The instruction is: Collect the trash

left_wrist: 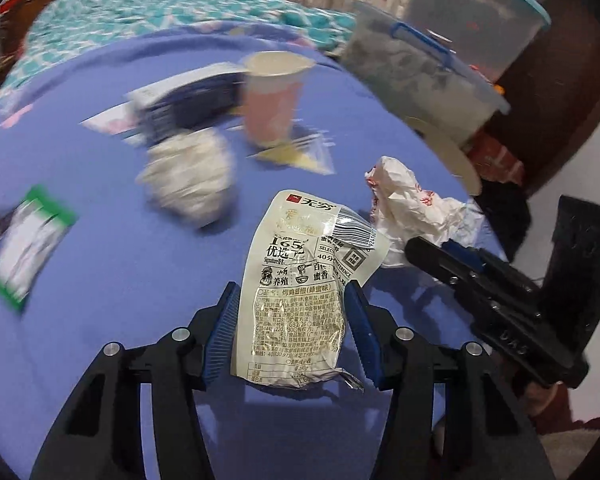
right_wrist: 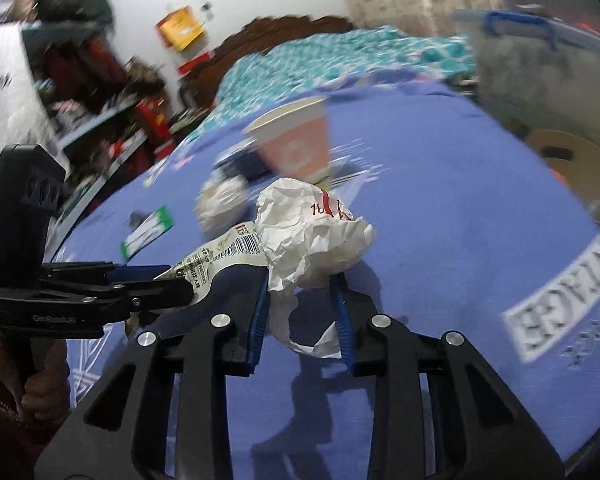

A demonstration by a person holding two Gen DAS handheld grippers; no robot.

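Gripping a flattened snack wrapper (left_wrist: pixel 300 296), the left tongs (left_wrist: pixel 294 308) sit low in the middle of the left wrist view with a ridged blue pad against each long edge of the pack, about halfway closed on it. The wrapper looks like thin printed foil: very light, slippery on its face, and floppy beyond the pads, so its upper end with the barcode bends away freely. Holding it across the width near the lower half, as now, seems sound; a pinch at a corner would likely let it slide out.

The right tongs (right_wrist: pixel 302 304), low and central in the right wrist view, are closed down narrowly on a crumpled white paper wrapper (right_wrist: pixel 312 240) with red print. The paper bulges above the pads and a tail of it hangs below. It should be almost weightless, soft and springy, and the squeezed waist of the wad is the surest place to hold it; a loose flap could tear or slip.

Both pieces appear lifted just above the blue cloth (left_wrist: pixel 100 340) of the bed, side by side and nearly touching. Still lying on the cloth, toward the upper middle of the left wrist view, are a pink paper cup (left_wrist: pixel 274 96), a blurred white wad (left_wrist: pixel 190 182) and, at the left edge, a green-edged sachet (left_wrist: pixel 28 248).
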